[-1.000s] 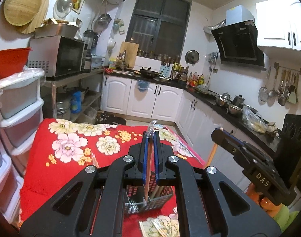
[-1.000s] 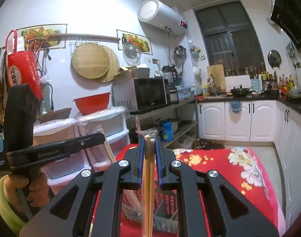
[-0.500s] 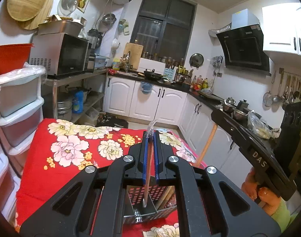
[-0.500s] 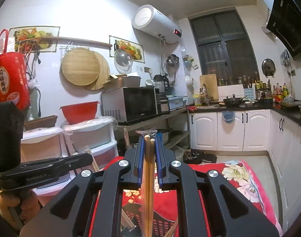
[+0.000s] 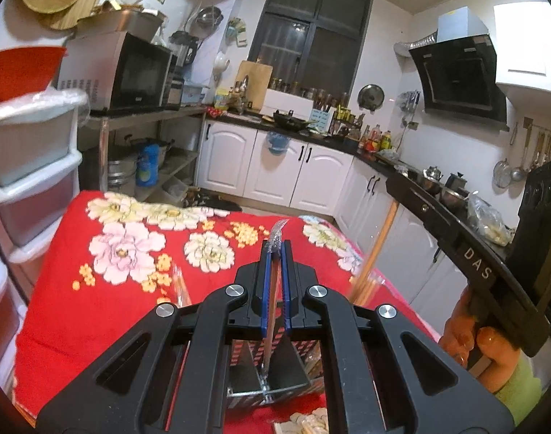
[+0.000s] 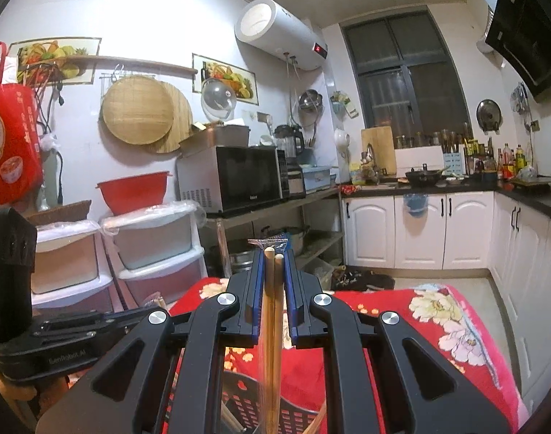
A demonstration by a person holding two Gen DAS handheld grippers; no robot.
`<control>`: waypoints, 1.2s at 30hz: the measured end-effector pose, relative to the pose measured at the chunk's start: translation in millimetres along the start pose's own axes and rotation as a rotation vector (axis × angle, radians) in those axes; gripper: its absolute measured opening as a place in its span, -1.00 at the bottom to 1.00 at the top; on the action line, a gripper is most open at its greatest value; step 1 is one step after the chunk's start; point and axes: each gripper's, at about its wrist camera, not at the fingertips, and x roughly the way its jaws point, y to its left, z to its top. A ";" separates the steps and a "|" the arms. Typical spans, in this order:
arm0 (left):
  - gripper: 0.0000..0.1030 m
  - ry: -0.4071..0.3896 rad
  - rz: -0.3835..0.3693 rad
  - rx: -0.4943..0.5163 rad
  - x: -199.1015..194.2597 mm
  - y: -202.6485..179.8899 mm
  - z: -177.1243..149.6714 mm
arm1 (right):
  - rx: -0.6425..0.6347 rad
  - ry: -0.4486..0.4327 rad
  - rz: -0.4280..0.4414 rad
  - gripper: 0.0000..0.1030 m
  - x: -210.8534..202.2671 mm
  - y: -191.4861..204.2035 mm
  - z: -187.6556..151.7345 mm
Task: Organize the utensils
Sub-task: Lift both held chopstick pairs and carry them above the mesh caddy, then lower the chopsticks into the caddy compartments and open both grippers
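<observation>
My left gripper (image 5: 275, 253) is shut on a thin brown stick in a clear wrapper (image 5: 271, 311). The stick hangs down into a black perforated utensil basket (image 5: 246, 358) with a metal divider on the red floral table. My right gripper (image 6: 274, 256) is shut on a pair of wrapped wooden chopsticks (image 6: 273, 343), whose lower ends reach into the same basket (image 6: 239, 394). The left wrist view shows the right gripper (image 5: 393, 184) at the right with its chopsticks (image 5: 373, 256) slanting down toward the basket. The left gripper's body (image 6: 65, 336) appears low at the left of the right wrist view.
The table wears a red floral cloth (image 5: 112, 253). Plastic drawers (image 5: 29, 166) stand along its left side and white cabinets (image 5: 275, 173) lie beyond. Another clear-wrapped pack (image 5: 179, 285) lies left of the basket. A pale packet (image 5: 308, 423) sits at the near edge.
Both grippers have sunk and moved over the basket with their sticks still held. The right gripper has come closer to the left one. The sticks now reach into the basket.
</observation>
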 end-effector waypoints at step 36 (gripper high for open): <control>-0.98 0.062 0.014 -0.014 16.3 13.8 -55.9 | 0.069 0.105 -0.042 -0.78 -1.3 -15.6 -72.5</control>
